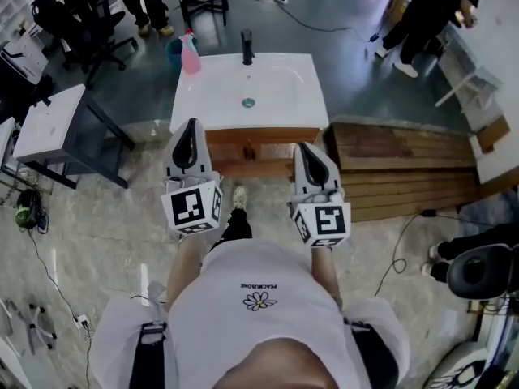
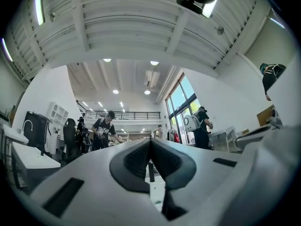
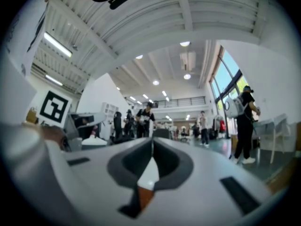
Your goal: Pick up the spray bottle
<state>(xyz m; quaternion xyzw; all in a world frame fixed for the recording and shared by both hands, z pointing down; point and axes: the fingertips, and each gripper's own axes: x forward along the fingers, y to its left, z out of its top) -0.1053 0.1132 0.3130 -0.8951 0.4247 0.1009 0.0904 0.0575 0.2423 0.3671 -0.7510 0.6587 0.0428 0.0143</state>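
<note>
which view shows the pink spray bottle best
The head view: the spray bottle stands whole and unblocked at the back left corner of the white sink. Neither gripper view shows it; the left gripper view catches only the tap past its jaws, the right gripper view a sliver of sink.

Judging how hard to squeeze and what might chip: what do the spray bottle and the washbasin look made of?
Spray bottle: probably plastic, going by the pink see-through-looking body and paler trigger head. Washbasin: looks like glazed ceramic or a similar cast material, smooth and uniformly white with soft moulded edges. This distance leaves it open.
</note>
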